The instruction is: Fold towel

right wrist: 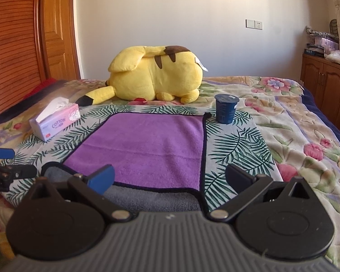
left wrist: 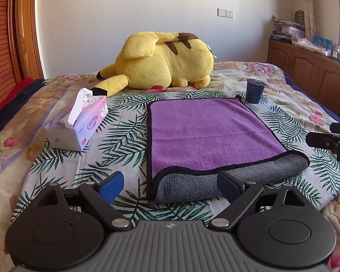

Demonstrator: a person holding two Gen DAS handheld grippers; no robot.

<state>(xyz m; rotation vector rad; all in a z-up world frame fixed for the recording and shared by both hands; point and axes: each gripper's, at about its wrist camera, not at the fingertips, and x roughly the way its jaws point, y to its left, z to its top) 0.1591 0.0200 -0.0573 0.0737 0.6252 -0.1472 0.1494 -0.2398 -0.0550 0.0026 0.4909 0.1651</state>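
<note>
A purple towel [left wrist: 206, 131] with a black hem and a grey underside lies flat on the leaf-print cloth on the bed; its near edge is folded over, so a grey band shows at the front. It also shows in the right wrist view [right wrist: 147, 149]. My left gripper [left wrist: 170, 184] is open and empty, just short of the towel's near left corner. My right gripper [right wrist: 170, 178] is open and empty, over the towel's near right corner. The right gripper shows at the edge of the left wrist view [left wrist: 328, 141], and the left gripper at the edge of the right wrist view [right wrist: 6, 163].
A yellow plush toy [left wrist: 165, 61] lies behind the towel. A pink tissue box [left wrist: 79, 124] stands left of the towel. A dark blue cup [left wrist: 255, 90] stands at the towel's far right corner. A wooden wardrobe [right wrist: 22, 34] is at the left, a cabinet [left wrist: 310, 68] at the right.
</note>
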